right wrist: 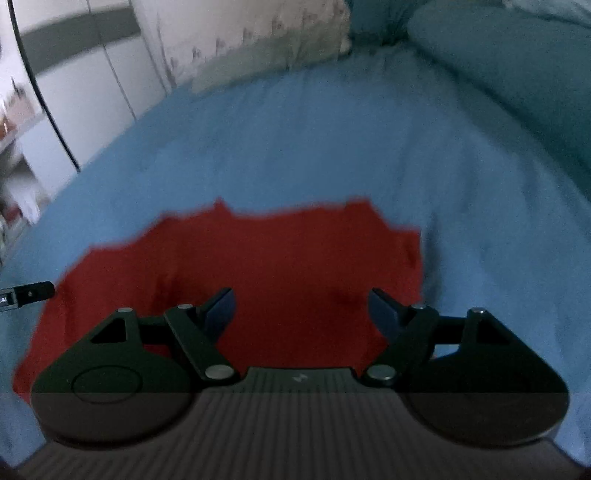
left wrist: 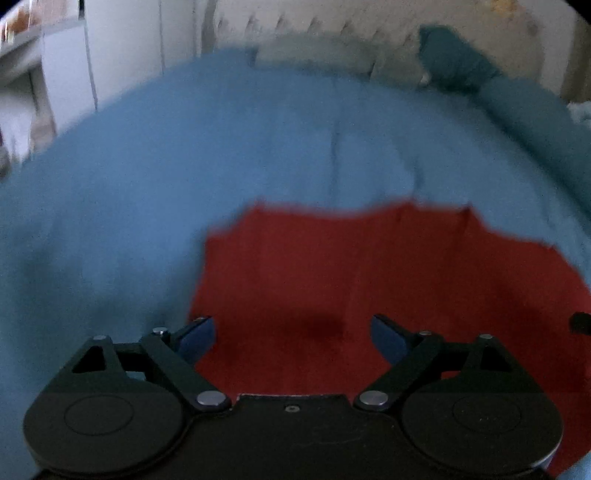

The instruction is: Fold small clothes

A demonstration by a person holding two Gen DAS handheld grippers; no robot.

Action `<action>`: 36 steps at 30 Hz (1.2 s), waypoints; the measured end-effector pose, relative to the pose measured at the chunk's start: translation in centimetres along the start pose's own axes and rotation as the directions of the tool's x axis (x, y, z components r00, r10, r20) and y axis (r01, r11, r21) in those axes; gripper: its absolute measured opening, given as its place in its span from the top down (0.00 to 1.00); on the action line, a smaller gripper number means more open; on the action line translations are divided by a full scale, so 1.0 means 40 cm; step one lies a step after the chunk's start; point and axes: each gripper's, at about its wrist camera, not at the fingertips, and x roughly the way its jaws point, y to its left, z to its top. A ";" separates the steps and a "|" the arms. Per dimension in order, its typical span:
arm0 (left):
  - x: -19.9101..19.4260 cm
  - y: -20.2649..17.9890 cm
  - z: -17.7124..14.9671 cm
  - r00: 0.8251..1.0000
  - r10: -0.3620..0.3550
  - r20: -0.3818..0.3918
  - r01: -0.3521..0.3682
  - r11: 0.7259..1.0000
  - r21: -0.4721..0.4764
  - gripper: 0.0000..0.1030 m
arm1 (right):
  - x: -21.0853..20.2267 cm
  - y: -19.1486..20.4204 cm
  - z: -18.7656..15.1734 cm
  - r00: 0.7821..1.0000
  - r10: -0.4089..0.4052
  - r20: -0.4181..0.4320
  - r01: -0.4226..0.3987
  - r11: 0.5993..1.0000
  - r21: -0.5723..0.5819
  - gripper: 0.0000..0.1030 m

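Step in hand, as judged: approach before a grasp, no fold visibly made. Flat red cloth garment [left wrist: 369, 280] lies spread on the light blue bed sheet [left wrist: 221, 155], directly under and ahead of both tools. Frames are motion-blurred, so seams and garment type cannot be told.

Left gripper [left wrist: 293, 334]: jaws spread wide, nothing between them, hanging over the near-left part of the garment. Contact with the cloth cannot be told. Right gripper [right wrist: 301, 308]: jaws likewise wide and empty, over the near-right part. A dark tool part [right wrist: 27, 293] shows at the left border of the right wrist view, probably the other gripper, so the two sit near each other.

Next move, as judged: each tool picks a near corner or hem, pinches a single layer, then carries it toward the far edge.

Edges: the garment's far edge is uneven in both views; its left edge [left wrist: 199, 280] sits just beside the left tool's left finger. Open sheet lies beyond the far edge and to both sides. Teal rolled bedding [right wrist: 517, 66] bounds the far right, pale padded headboard [left wrist: 314, 26] the far end.
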 end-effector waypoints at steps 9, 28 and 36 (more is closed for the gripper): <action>0.000 -0.014 0.002 0.999 0.039 -0.024 -0.038 0.999 0.033 0.09 | 0.015 -0.023 -0.010 1.000 -0.025 0.005 0.025 1.000 -0.018 0.10; -0.067 -0.275 -0.003 0.993 -0.024 -0.113 0.046 0.978 0.203 0.00 | -0.115 -0.102 -0.065 0.992 -0.115 -0.047 0.114 0.993 -0.025 0.31; 0.007 -0.291 -0.023 0.984 0.006 -0.176 0.030 0.980 0.198 0.00 | -0.073 -0.067 -0.113 0.994 -0.089 -0.058 0.084 0.993 -0.080 0.34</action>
